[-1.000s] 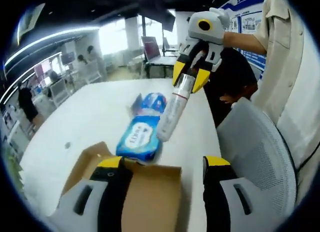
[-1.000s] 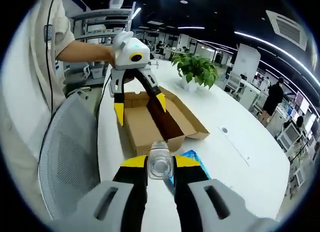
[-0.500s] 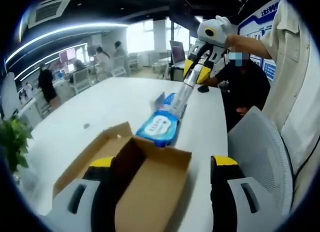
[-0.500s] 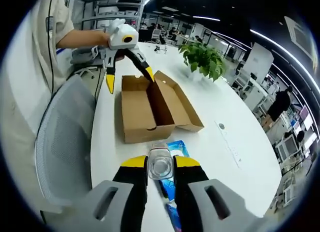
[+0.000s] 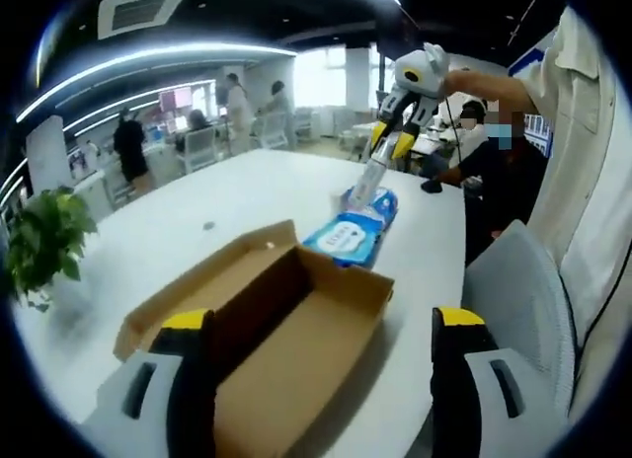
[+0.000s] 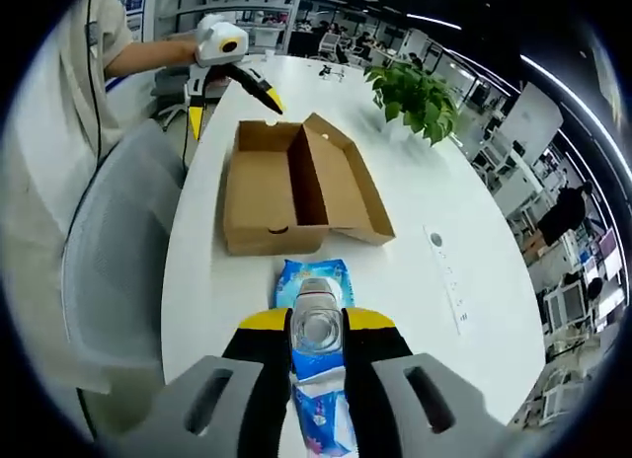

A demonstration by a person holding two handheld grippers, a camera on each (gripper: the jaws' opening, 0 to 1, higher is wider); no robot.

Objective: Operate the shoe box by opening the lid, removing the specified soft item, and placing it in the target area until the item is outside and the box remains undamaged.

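The shoe box (image 6: pixel 296 187) is sitting open on the white table (image 6: pixel 434 196), its lid folded out flat toward the potted plant (image 6: pixel 420 98); its inside is showing bare cardboard.

The right gripper (image 6: pixel 316 325) is holding a clear plastic bottle (image 6: pixel 316 322) clamped between its yellow-tipped jaws, the bottle pointing straight out along them. In the left gripper view the same right gripper (image 5: pixel 387 144) is hanging beyond the box's far end, the bottle (image 5: pixel 362 182) slanting down toward the blue packs.

Two blue soft packs are lying outside the box on the table. The nearer blue pack (image 6: pixel 313 278) is resting just beside the box's short end wall; the second blue pack (image 6: pixel 323 419) is lying farther from the box, partly hidden by the right gripper's jaws.

The left gripper (image 5: pixel 321 325) is standing wide open with nothing between its jaws, straddling the box's near end. In the right gripper view the left gripper (image 6: pixel 232 93) is hovering at the box's far end, jaws spread.

A grey mesh chair (image 6: pixel 109 270) is standing beside the table's edge, on the side of the box away from the plant.
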